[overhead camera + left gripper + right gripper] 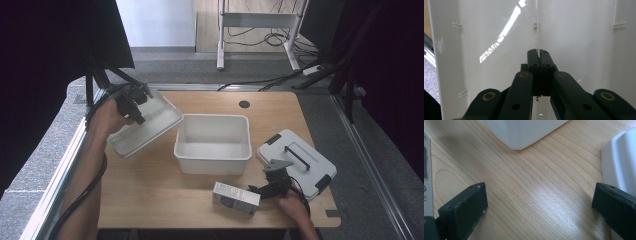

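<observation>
Tray (150, 125), held tilted over the desk's (150, 190) far left by the left hand-held gripper (136, 107) clenched on its thin rim, looked light but slippery (stiff plastic); right hand-held gripper (267, 189) gaped beside the box (236, 198).

Jaws wide apart, wooden table (534, 195), white tub (524, 132)

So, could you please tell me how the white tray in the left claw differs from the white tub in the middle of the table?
The tray is shallow; the tub is deep. The tray is tilted and lifted off the table, with the left claw shut on its divider, while the tub sits flat, untouched. The tray has compartments; the tub is one open space. Both are white, rectangular and look empty.
</observation>
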A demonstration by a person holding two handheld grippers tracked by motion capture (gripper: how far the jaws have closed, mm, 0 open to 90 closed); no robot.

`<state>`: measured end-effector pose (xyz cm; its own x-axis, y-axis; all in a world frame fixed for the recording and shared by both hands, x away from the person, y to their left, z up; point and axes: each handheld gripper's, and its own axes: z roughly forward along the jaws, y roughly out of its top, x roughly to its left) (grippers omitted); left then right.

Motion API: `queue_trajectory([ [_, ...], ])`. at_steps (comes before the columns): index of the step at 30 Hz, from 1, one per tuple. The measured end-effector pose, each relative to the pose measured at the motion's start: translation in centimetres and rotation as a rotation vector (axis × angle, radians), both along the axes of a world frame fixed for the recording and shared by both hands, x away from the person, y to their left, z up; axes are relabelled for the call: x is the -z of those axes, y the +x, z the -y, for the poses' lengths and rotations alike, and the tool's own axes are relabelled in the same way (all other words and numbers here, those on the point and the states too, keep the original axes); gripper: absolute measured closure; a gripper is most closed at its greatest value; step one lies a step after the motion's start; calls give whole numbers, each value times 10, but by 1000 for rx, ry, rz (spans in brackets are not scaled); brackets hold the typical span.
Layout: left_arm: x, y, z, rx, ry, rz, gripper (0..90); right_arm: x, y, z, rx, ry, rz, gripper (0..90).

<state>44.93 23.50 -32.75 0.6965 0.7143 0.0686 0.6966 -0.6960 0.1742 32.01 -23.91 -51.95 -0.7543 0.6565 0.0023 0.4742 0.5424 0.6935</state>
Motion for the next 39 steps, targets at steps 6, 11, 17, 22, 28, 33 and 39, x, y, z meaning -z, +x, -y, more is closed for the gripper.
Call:
queue_trajectory([
  [6,9,-7,-21,-28,4,-3,892,0,0,0,-2,-1,0,0],
  [11,24,-13,-31,-31,-5,-4,892,0,0,0,-2,-1,-2,0],
  [17,57,-19,-39,-29,-25,-14,892,0,0,0,-2,-2,-1,0],
  [22,85,-22,-41,-24,-20,-35,892,0,0,0,-1,-1,-2,0],
  [28,113,-26,-42,-24,-25,-33,892,0,0,0,-1,-1,-1,0],
  [33,129,-29,-42,-34,-20,-19,892,0,0,0,-2,-1,-1,0],
  [39,143,-32,-42,-42,-20,-18,891,0,0,0,-1,0,-1,0],
])
